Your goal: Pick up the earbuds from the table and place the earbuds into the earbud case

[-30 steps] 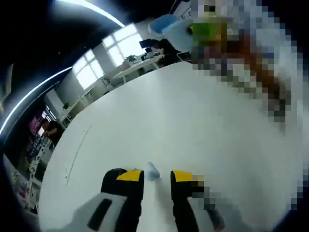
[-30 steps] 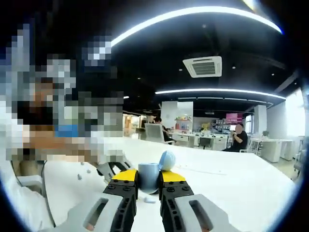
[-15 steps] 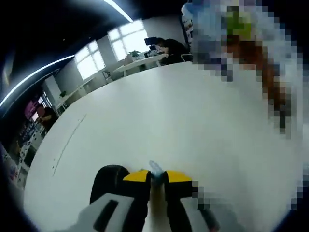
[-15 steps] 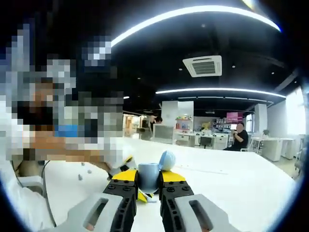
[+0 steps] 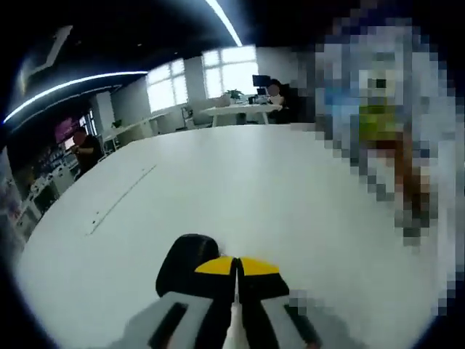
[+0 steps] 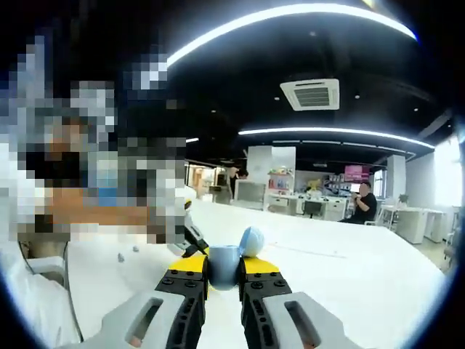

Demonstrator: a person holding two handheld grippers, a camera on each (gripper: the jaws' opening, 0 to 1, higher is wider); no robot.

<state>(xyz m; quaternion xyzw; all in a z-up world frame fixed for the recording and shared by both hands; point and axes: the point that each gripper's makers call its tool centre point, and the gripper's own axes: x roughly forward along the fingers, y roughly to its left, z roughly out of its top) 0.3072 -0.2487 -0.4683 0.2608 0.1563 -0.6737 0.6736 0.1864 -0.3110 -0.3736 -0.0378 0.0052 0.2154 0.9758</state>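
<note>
Gripping the upright earbud case (image 6: 224, 265), lid open toward upper right, right gripper (image 6: 224, 275) jaws clamp; left gripper (image 5: 235, 267) jaws closed, contents indiscernible; counter (image 5: 290, 196) open ahead.

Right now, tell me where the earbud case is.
In the right gripper view, the light blue earbud case sits low at center, clamped between the right tool's yellow-tipped jaws, lid open, above the white table.

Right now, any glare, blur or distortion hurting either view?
Left gripper view: strong fisheye bend; windows blown out; white table evenly lit, dark blob by the left tool. Right gripper view: ceiling light strips flare on a dark ceiling; earbud case in the right tool reads sharp; background softer.
</note>
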